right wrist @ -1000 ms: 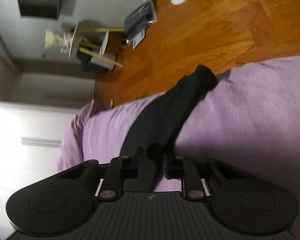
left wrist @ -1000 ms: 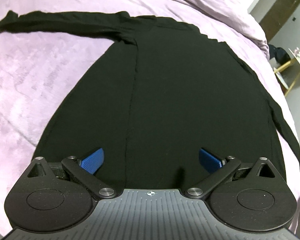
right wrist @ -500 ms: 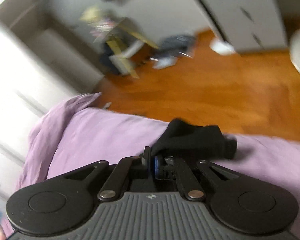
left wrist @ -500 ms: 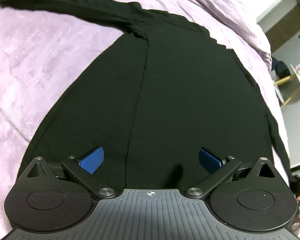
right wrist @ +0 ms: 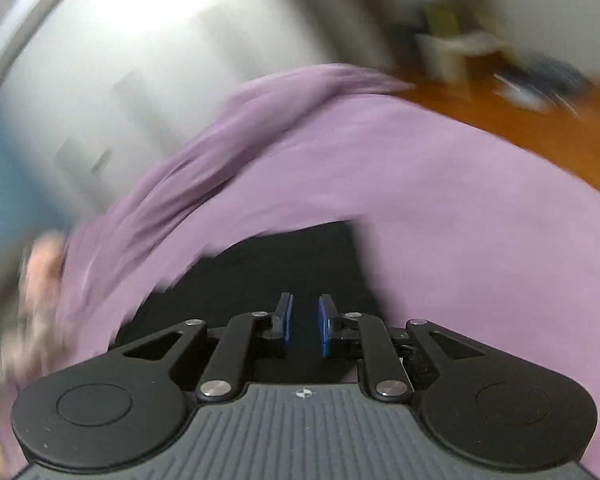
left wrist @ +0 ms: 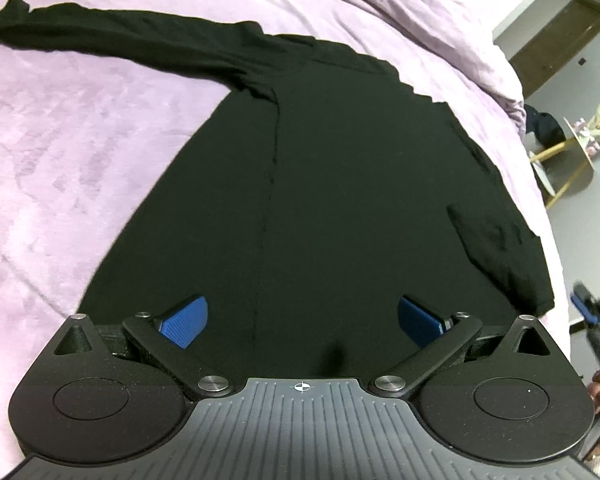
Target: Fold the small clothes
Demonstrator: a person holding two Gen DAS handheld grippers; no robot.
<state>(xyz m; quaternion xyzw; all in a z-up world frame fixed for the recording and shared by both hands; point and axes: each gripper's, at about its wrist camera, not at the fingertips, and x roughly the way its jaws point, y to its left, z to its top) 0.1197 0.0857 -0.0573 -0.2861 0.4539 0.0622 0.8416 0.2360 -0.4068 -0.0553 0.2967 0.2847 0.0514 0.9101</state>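
Left wrist view: a black long-sleeved top (left wrist: pixel 340 200) lies flat on a bed covered by a purple blanket (left wrist: pixel 80 160). One sleeve (left wrist: pixel 120 40) stretches straight out to the left across the blanket, its cuff near the picture's left edge. The other sleeve (left wrist: pixel 496 248) is folded inward and rests on the body of the top along its right side. A lengthwise seam or crease runs down the middle of the garment. The left tool (left wrist: pixel 300 320) hovers over the hem end of the top with its blue pads (left wrist: pixel 184 320) spread wide apart; nothing lies between them. To the right, beyond the bed's edge, stands a small round side table (left wrist: pixel 580 140) with yellow legs.

Right wrist view (heavily blurred): the right tool (right wrist: pixel 304 324) sits above a dark patch of the top (right wrist: pixel 280 264), which rests on the purple blanket (right wrist: pixel 460 220). Its jaws are opening, with a narrow gap showing between the blue pads (right wrist: pixel 326 324); no cloth is pinched between them. A wooden floor (right wrist: pixel 520 120) appears past the bed at upper right, and pale cupboard fronts (right wrist: pixel 140 60) at upper left.
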